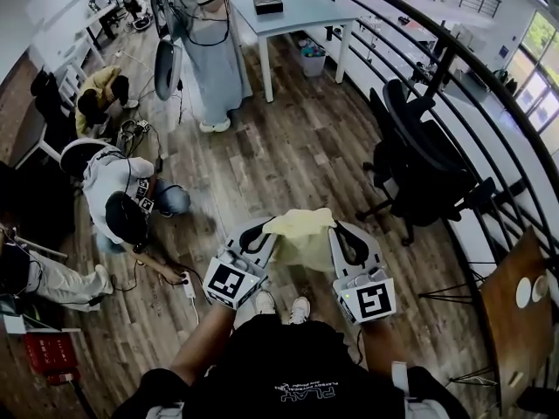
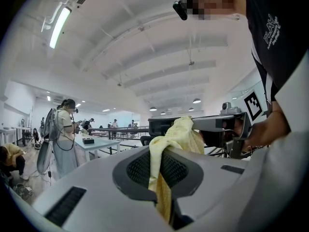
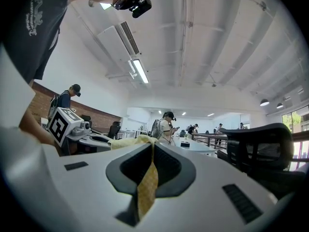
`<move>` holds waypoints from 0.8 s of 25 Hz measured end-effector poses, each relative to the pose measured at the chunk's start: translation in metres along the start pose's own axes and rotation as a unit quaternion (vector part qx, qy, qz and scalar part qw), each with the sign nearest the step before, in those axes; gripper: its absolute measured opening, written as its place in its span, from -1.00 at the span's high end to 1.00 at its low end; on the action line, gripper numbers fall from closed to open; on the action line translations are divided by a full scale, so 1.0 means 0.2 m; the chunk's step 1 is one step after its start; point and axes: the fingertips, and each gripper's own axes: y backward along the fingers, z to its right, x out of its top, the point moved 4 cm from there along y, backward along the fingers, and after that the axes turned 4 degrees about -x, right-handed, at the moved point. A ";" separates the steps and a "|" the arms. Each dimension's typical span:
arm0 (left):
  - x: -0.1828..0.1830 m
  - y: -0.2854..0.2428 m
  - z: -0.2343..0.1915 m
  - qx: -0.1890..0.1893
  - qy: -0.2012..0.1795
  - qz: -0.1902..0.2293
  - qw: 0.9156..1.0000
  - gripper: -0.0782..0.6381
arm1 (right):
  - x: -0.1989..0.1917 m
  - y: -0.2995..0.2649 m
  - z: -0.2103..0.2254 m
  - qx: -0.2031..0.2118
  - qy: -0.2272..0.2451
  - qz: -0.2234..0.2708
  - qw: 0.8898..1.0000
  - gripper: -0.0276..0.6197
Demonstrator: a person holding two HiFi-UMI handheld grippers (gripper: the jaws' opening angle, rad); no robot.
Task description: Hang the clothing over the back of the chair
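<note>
The yellow clothing is held up left of the black office chair, clear of its back. The left gripper has its jaws clamped on one edge, and the right gripper is clamped on the other. The cloth is bunched, so what kind of garment it is cannot be made out.

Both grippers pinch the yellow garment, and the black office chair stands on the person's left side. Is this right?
The side is wrong. The left gripper and right gripper pinch the yellow garment, but the head view shows the black office chair on the person's right side.
</note>
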 end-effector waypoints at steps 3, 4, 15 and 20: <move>0.02 -0.04 -0.05 -0.006 0.001 0.006 1.000 0.71 | 0.02 -0.05 0.03 -0.008 0.002 0.001 1.000 0.83; 0.03 -0.06 -0.07 -0.010 -0.001 0.007 1.000 0.71 | 0.02 -0.07 0.03 -0.012 0.003 0.000 1.000 0.83; 0.12 -0.32 -0.27 -0.107 0.001 0.016 0.994 0.71 | 0.10 -0.32 0.13 -0.075 0.028 0.005 0.997 0.83; 0.11 -0.42 -0.37 -0.142 0.003 0.036 0.989 0.71 | 0.10 -0.39 0.17 -0.115 0.038 -0.003 0.993 0.83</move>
